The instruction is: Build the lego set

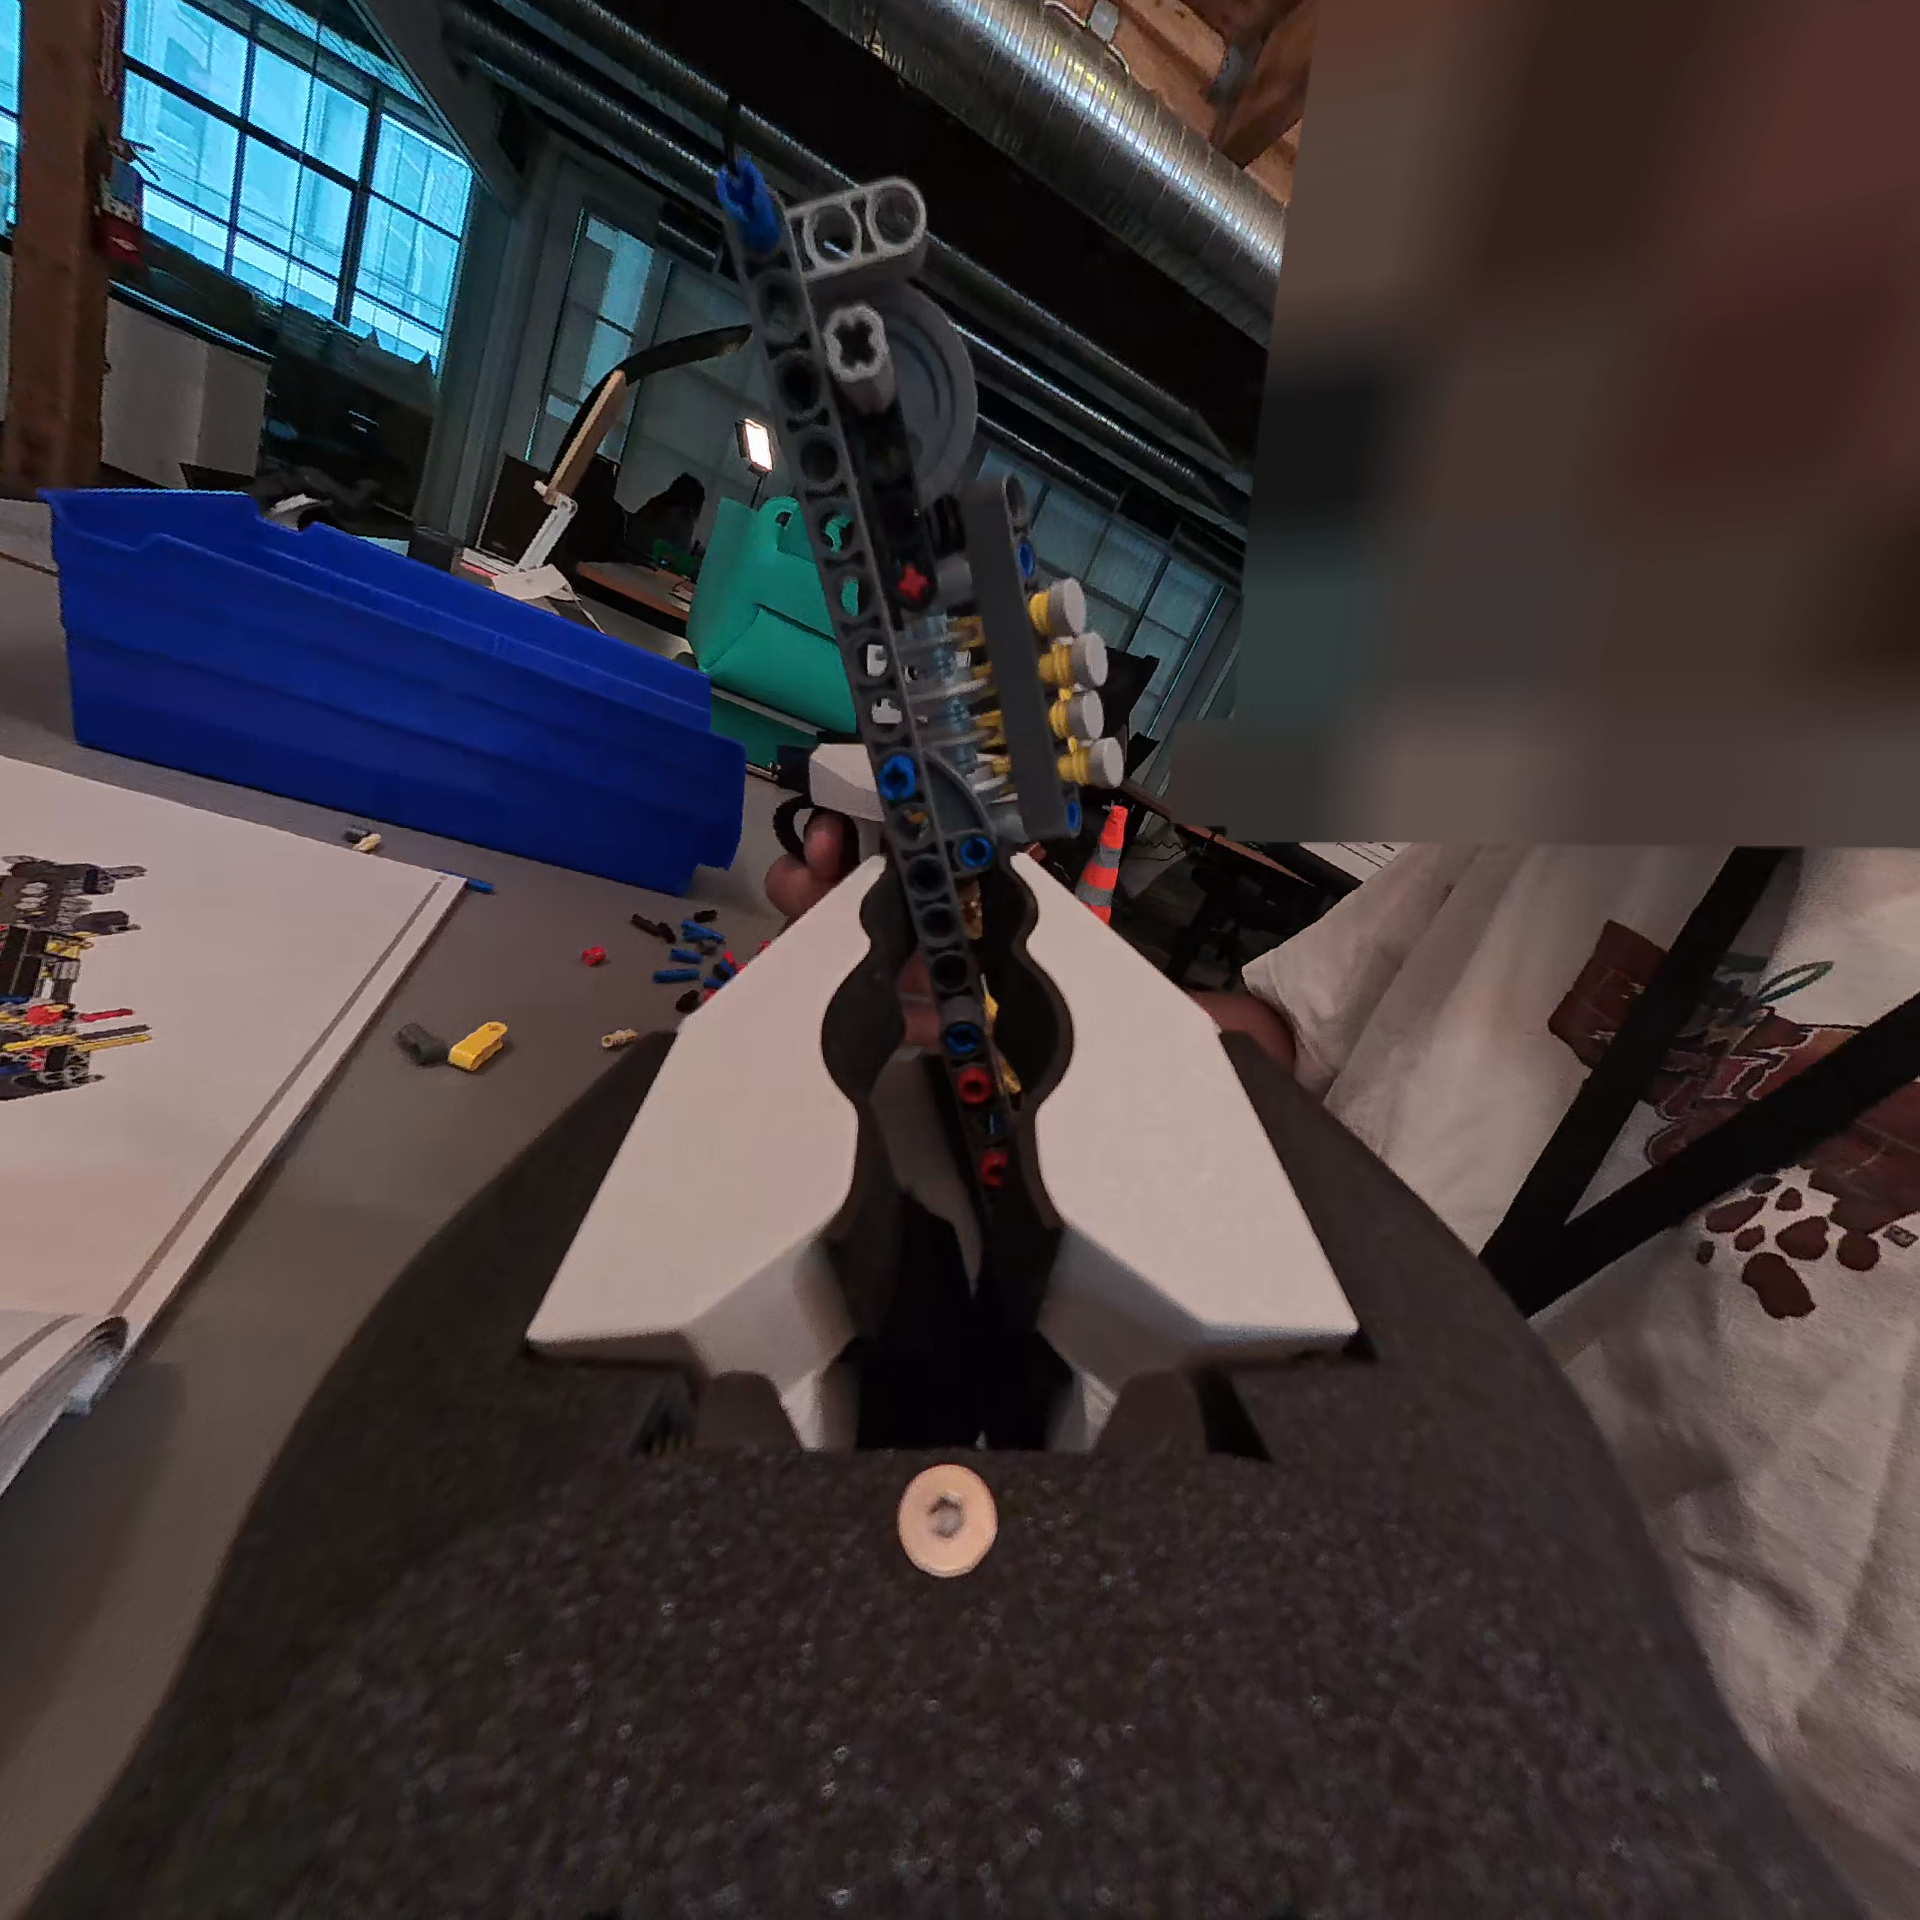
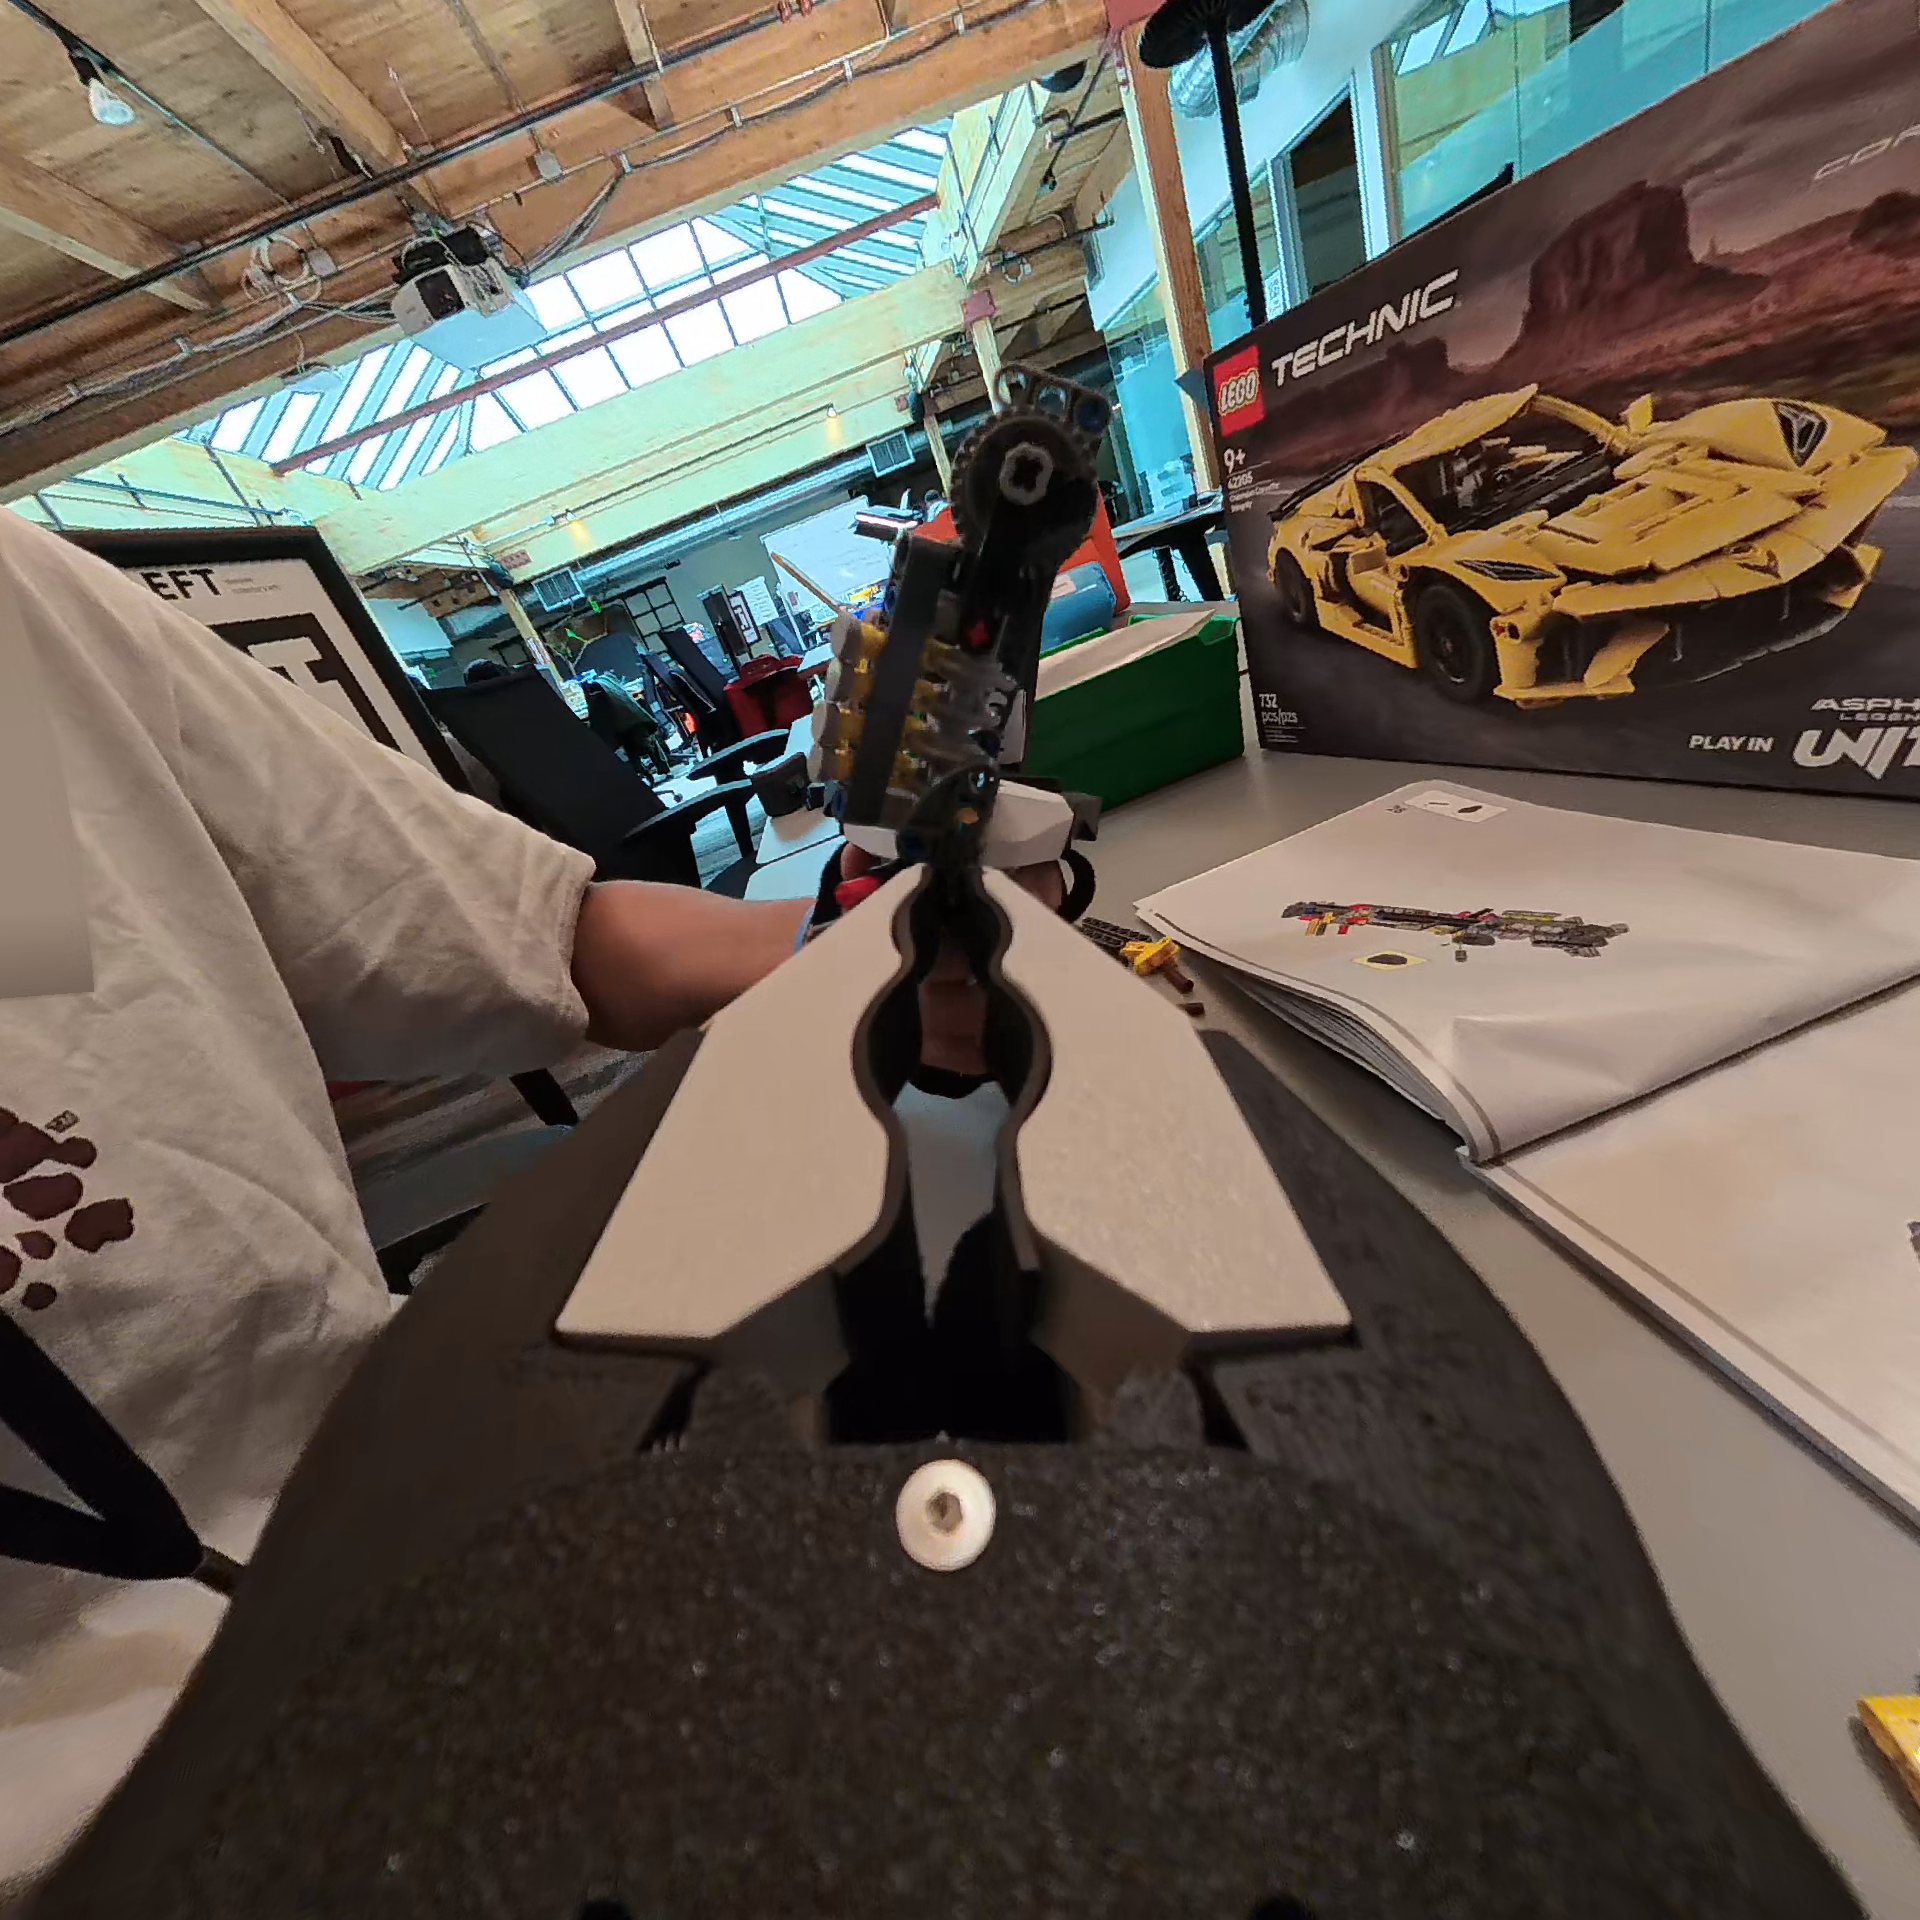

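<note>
Lower end of the lego assembly [image 1: 914, 665] sits hidden between the left gripper [image 1: 948, 940] fingers; where the beam stops can't be told. In the right wrist view the assembly's base [image 2: 935, 665] disappears behind the right gripper [image 2: 948, 894] tips, contact there unclear. Instruction booklet [image 1: 208, 1018] cut off by the left edge, its printed diagram partly lost. Set box [image 2: 1579, 499] cropped at the right edge. Loose pieces [image 1: 686, 945] on the table too small to identify. Yellow item [image 2: 1891, 1745] clipped at the right edge, unidentifiable.
</note>
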Tool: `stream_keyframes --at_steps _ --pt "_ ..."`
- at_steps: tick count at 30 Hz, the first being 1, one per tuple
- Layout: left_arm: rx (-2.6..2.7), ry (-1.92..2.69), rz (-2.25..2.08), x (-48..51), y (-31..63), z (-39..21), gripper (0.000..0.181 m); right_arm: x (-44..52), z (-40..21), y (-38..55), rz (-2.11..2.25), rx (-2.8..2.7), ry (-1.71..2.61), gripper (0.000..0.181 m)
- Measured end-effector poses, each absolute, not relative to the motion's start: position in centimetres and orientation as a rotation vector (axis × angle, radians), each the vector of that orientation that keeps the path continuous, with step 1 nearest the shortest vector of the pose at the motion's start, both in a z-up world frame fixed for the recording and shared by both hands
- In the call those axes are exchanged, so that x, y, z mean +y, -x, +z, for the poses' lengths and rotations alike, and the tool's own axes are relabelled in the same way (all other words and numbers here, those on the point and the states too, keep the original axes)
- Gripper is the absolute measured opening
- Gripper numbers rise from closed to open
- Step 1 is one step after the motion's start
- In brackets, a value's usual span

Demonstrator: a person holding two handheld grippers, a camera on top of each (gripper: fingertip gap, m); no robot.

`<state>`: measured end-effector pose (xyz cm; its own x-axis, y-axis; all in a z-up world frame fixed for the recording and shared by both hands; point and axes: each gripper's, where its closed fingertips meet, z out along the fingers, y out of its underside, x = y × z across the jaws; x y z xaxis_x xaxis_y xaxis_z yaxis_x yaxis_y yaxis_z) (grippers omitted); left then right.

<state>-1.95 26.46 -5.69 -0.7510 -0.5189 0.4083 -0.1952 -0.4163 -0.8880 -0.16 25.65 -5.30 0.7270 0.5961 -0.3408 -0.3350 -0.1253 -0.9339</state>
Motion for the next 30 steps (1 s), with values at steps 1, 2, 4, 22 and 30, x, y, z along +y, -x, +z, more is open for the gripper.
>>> stream_keyframes --at_steps 1,2,4,22,30 --pt "1.565 0.993 -2.271 26.5 1.9 -5.7 0.011 25.6 -5.3 0.1 0.809 -0.222 1.499 0.004" --pt "1.568 0.996 -2.265 26.5 1.9 -5.8 0.011 25.7 -5.4 0.1 0.809 -0.219 1.502 0.004" --pt "1.586 1.004 -2.243 26.6 1.8 -6.1 0.011 25.7 -5.7 0.0 0.798 -0.220 1.521 0.004" --pt "1.594 1.124 -2.329 26.7 1.7 -7.2 0.011 26.0 -6.9 0.0 0.538 -0.298 1.584 0.004" --pt "1.613 1.115 -2.275 26.5 1.6 -7.5 0.011 26.0 -7.2 0.1 0.585 -0.282 1.595 0.003"
